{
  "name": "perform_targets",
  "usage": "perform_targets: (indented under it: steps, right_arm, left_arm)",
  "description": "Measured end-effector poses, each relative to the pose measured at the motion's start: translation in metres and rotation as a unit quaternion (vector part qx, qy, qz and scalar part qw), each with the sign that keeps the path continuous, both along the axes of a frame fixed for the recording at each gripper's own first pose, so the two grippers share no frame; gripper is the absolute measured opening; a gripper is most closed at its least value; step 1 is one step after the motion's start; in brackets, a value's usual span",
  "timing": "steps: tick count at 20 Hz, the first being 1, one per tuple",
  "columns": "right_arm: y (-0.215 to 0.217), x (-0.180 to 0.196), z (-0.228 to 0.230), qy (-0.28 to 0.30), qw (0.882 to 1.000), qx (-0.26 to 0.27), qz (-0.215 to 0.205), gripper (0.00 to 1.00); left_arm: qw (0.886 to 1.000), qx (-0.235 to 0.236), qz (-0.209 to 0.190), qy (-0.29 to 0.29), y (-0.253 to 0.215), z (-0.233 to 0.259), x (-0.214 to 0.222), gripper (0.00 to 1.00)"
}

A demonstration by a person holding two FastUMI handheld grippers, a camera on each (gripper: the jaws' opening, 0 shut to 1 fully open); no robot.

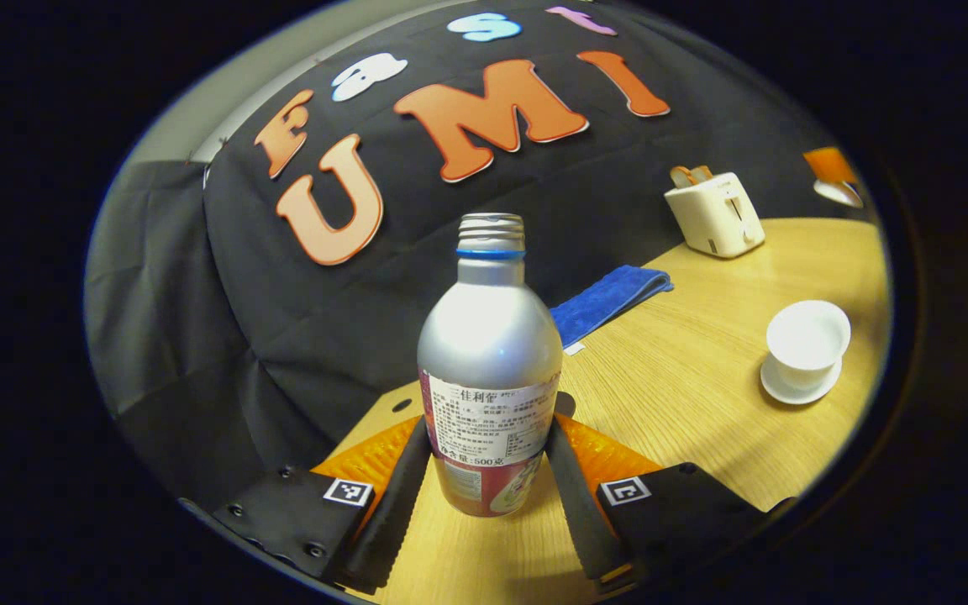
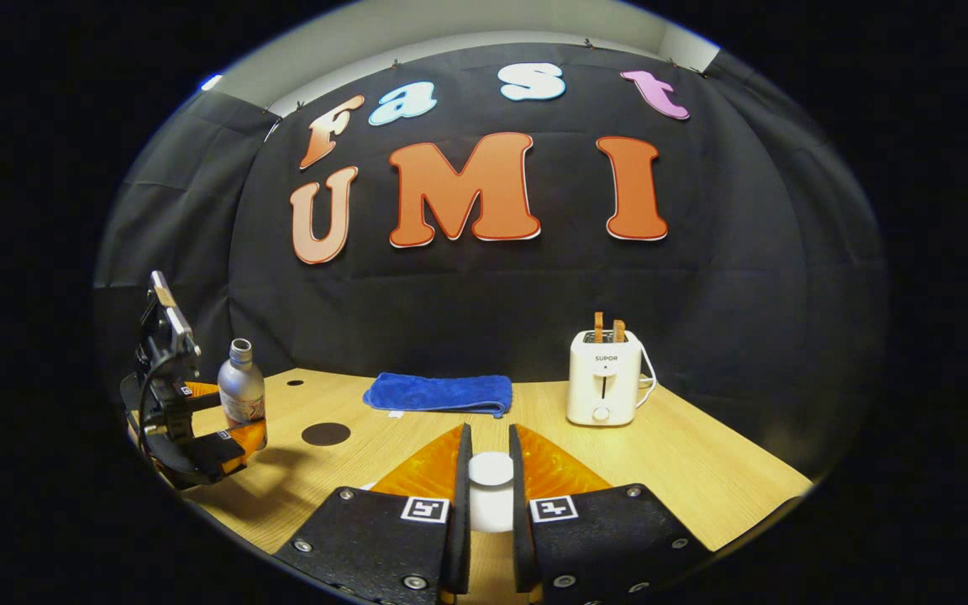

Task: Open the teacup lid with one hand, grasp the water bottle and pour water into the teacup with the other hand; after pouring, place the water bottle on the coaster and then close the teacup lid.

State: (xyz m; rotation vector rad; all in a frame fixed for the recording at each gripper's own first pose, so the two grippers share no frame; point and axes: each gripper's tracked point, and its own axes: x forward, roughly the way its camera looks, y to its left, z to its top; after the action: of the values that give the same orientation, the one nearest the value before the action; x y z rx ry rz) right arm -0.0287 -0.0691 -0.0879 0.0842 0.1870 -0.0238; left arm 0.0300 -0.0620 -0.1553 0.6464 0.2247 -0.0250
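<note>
Water bottle (image 1: 490, 370) upright on worktop (image 1: 686, 386), uncapped, clamped by left hand-held gripper (image 1: 488, 470) at the label, likely ready to lift. Teacup (image 1: 807, 340) right of bottle, open. Right hand-held gripper (image 2: 491, 487) pinches the white lid (image 2: 491, 470), keeping it clear; coaster (image 2: 325, 434) beside the bottle.

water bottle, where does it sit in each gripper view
Left gripper view: the water bottle stands at centre, between the left gripper's own fingers, which touch its sides.
Right gripper view: the same bottle is small at far left on the table, with the left gripper around it.
Shared landmark: the blue towel by the wall, with the white toaster near it.
</note>
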Motion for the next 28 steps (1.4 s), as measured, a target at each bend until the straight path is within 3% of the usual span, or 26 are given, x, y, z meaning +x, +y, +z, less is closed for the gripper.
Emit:
perform_targets:
  steps: [5,6,7,10,13,16,21,28]
  right_arm:
    - [-0.023,-0.004,0.006,-0.007,1.000,0.004,-0.018,0.21]
    - [-0.028,-0.005,0.006,-0.008,1.000,0.002,-0.022,0.25]
    - [-0.031,-0.006,0.007,-0.010,1.000,0.001,-0.025,0.21]
    - [-0.044,-0.009,0.004,-0.011,0.999,0.005,-0.036,0.21]
    - [-0.052,-0.010,0.003,-0.009,0.999,0.009,-0.042,0.25]
    - [-0.056,-0.012,0.002,-0.007,0.999,0.008,-0.042,0.21]
    - [-0.066,-0.015,0.004,-0.011,0.999,0.002,-0.046,0.21]
    - [-0.069,-0.020,-0.003,-0.008,0.998,0.012,-0.053,0.21]
  left_arm:
    - [0.996,0.078,-0.029,-0.018,-0.018,0.010,0.007,0.83]
    - [0.995,0.094,-0.034,-0.018,-0.021,0.012,0.010,0.83]
    - [0.993,0.107,-0.039,-0.020,-0.024,0.011,0.010,0.83]
    - [0.989,0.134,-0.056,-0.020,-0.037,0.006,0.012,0.81]
    - [0.981,0.178,-0.081,-0.022,-0.051,0.004,0.012,0.85]
    - [0.973,0.210,-0.097,-0.019,-0.058,-0.004,0.013,0.81]
    - [0.955,0.267,-0.128,-0.010,-0.071,-0.016,0.011,0.82]
    - [0.914,0.367,-0.168,-0.036,-0.084,-0.012,0.014,0.83]
